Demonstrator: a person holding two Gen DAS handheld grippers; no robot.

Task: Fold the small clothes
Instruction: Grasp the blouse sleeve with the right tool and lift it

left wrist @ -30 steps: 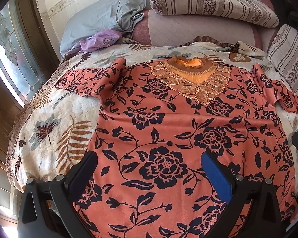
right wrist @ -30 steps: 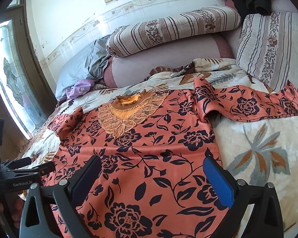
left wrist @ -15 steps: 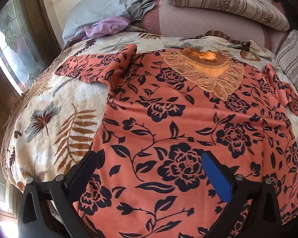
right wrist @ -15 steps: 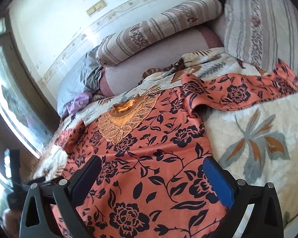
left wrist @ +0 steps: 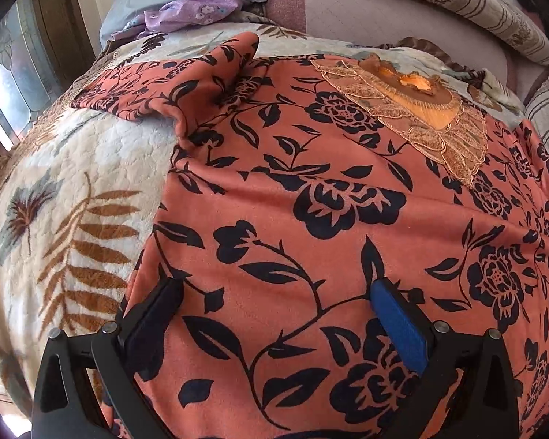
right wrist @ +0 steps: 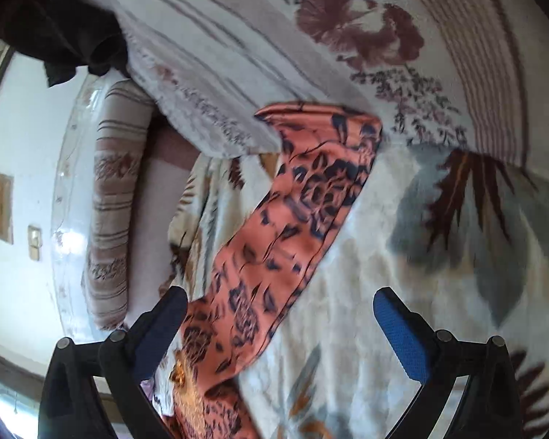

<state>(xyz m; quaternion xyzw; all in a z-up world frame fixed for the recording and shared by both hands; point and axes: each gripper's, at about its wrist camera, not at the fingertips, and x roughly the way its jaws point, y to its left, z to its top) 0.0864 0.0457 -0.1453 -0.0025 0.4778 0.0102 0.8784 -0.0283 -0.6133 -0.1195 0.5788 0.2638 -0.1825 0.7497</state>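
The left wrist view shows the coral floral blouse (left wrist: 311,197) spread flat on the leaf-print blanket (left wrist: 66,190), its long axis running from 6 toward the lace neckline (left wrist: 421,117) at 1 o'clock, with the left gripper (left wrist: 274,318) spread wide over the hem, holding nothing. Only the blurred, rolled right wrist view shows the far sleeve (right wrist: 296,212), stretching from 7 toward 12 o'clock against a striped floral pillow (right wrist: 311,36). There the right gripper (right wrist: 280,325) is wide apart and empty.

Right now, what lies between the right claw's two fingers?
In the right wrist view, the open right claw frames the top's sleeve and bare blanket.
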